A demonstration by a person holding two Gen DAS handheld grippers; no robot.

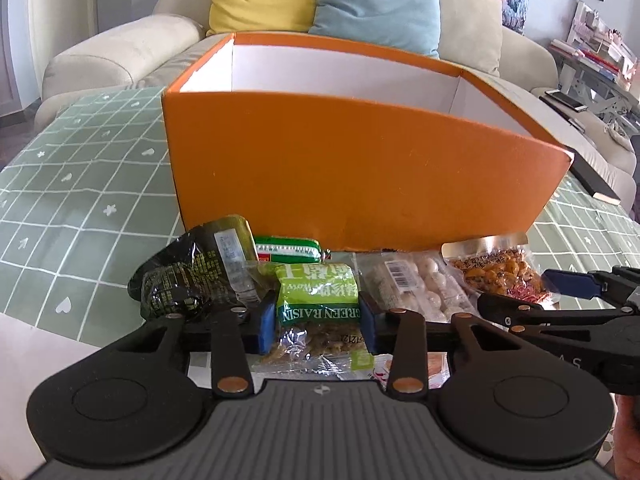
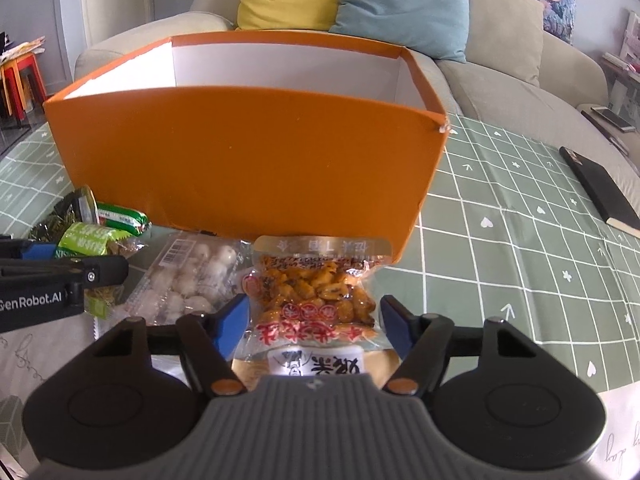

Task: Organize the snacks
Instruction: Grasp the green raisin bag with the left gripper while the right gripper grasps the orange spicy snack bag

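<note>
A: How should the person be handling this step, would you say?

B: The left hand-held gripper (image 1: 318,322) is sitting with its blue pads pressed against both sides of the green raisin packet (image 1: 320,300), so it appears to be holding that packet. A good lift is probably a straight rise clear of the neighbours, then a carry toward twelve o'clock over the near wall of the orange box (image 1: 360,168). The film is slippery and crinkly, so a firm, steady squeeze seems wise.

A: And the other one?

B: The right hand-held gripper (image 2: 314,326) is straddling the orange nut packet (image 2: 316,296), its jaws standing fairly wide; there looks to be a small gap at the right pad (so it is not yet gripping). It should be closing evenly across the packet's middle.

A: How are the snacks looking?

B: They are lying in a loose cluster on the green checked worktop (image 1: 80,184), touching or overlapping, just in front of the box. In the left wrist view, a dark crumpled pouch (image 1: 180,276) is sitting at ten o'clock from the raisins, a green sausage stick (image 1: 288,250) at twelve o'clock against the box, and a clear bag of pale round pieces (image 1: 416,288) at two o'clock. As much of the box's white inside as shows is holding no snacks.
</note>
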